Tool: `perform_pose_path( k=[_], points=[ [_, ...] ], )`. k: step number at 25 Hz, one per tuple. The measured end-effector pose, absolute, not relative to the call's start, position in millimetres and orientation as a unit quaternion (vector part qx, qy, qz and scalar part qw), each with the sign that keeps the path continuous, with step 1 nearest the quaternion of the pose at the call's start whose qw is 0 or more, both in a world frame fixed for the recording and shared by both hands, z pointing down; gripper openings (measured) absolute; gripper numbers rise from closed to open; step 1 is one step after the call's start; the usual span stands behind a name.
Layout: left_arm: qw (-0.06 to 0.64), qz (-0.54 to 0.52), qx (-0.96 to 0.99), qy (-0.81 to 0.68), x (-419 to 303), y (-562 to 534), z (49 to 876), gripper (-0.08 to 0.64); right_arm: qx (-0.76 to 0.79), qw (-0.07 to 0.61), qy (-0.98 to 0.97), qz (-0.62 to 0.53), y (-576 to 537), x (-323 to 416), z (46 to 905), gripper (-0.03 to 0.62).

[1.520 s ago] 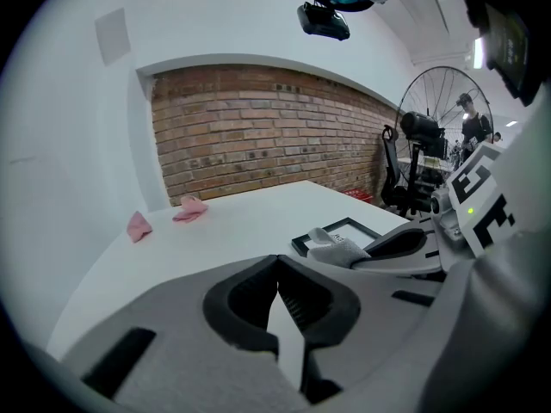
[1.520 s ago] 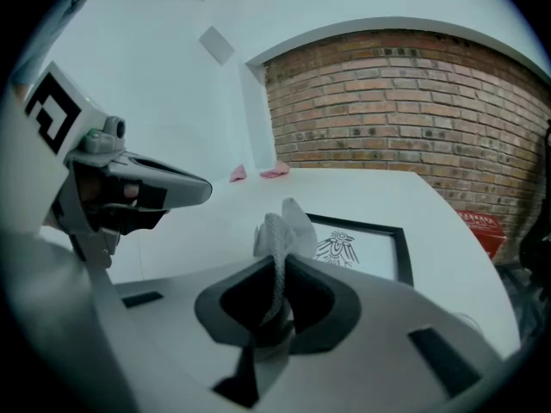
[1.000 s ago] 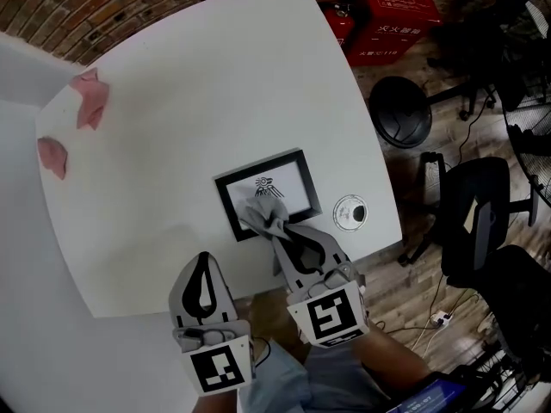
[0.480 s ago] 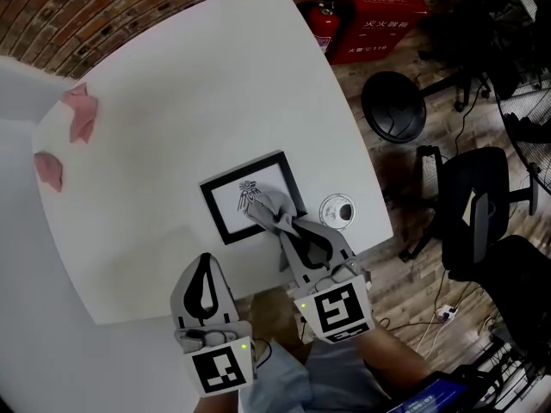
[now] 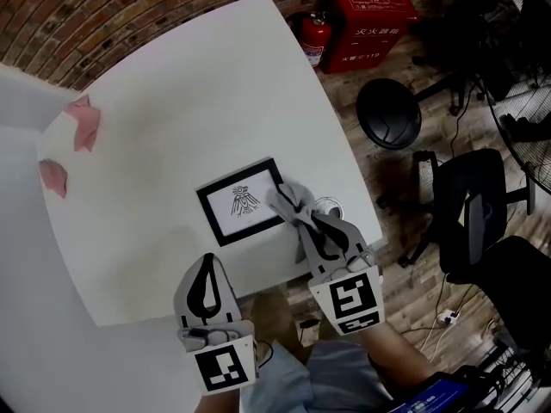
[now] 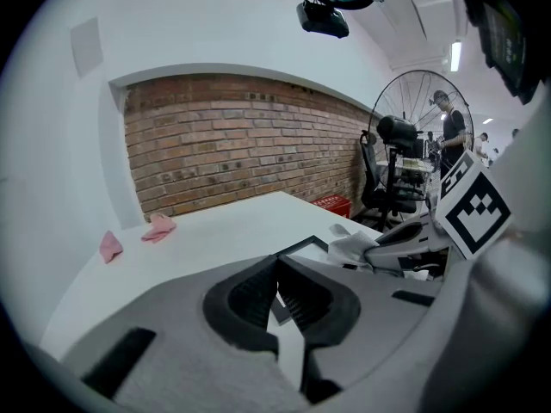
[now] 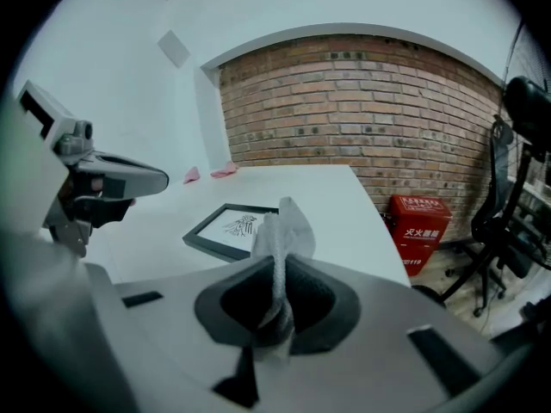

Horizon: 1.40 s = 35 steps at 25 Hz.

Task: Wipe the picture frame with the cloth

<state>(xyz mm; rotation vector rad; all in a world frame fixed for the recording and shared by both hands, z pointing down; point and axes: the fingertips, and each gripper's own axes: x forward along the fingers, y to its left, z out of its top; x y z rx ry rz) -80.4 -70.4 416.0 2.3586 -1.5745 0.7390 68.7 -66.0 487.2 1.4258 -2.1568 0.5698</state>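
A black picture frame (image 5: 241, 201) with a small drawing lies flat near the front right of the white table (image 5: 172, 110). My right gripper (image 5: 301, 216) is shut on a grey-white cloth (image 5: 290, 198), which hangs over the frame's right edge. In the right gripper view the cloth (image 7: 280, 235) stands up between the jaws, with the picture frame (image 7: 231, 229) beyond it to the left. My left gripper (image 5: 205, 263) is shut and holds nothing, near the table's front edge below the frame. From the left gripper view the frame (image 6: 301, 246) and cloth (image 6: 353, 248) show ahead to the right.
Two pink cloths (image 5: 86, 120) (image 5: 52, 177) lie at the table's far left. A round white object (image 5: 330, 206) sits just right of the frame, partly hidden. Off the table to the right are a fire extinguisher (image 5: 314, 40), a red box (image 5: 370, 11) and office chairs (image 5: 482, 205).
My right gripper has carried the cloth rightward across the picture, from the frame's lower left to its right edge. The left gripper has stayed where it was.
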Motion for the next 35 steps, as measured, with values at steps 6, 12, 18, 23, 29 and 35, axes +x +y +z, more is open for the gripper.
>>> perform_pose_path(
  k=[6, 12, 18, 23, 29, 35],
  points=[
    [0.094, 0.232, 0.798, -0.548, -80.5, -63.8, 389.8, 0.009, 0.531, 0.238, -0.791, 0.186, -68.9, 80.7, 453.7, 0.038],
    [0.082, 0.213, 0.785, -0.576, -98.8, -60.2, 363.4, 0.009, 0.523, 0.221, -0.808, 0.159, -81.3, 65.6, 419.3, 0.038],
    [0.079, 0.202, 0.768, -0.602, -125.9, -58.5, 349.4, 0.009, 0.496, 0.209, -0.831, 0.137, -96.7, 26.4, 398.0, 0.038],
    [0.091, 0.203, 0.747, -0.626, -155.2, -53.4, 352.9, 0.009, 0.464, 0.213, -0.85, 0.132, -104.0, -13.8, 398.7, 0.038],
    [0.11, 0.212, 0.731, -0.64, -192.8, -55.8, 372.8, 0.009, 0.443, 0.228, -0.856, 0.136, -114.6, -54.3, 423.3, 0.04],
    [0.134, 0.223, 0.72, -0.643, -215.7, -62.5, 395.2, 0.009, 0.428, 0.254, -0.855, 0.149, -119.2, -76.8, 453.0, 0.04]
  ],
)
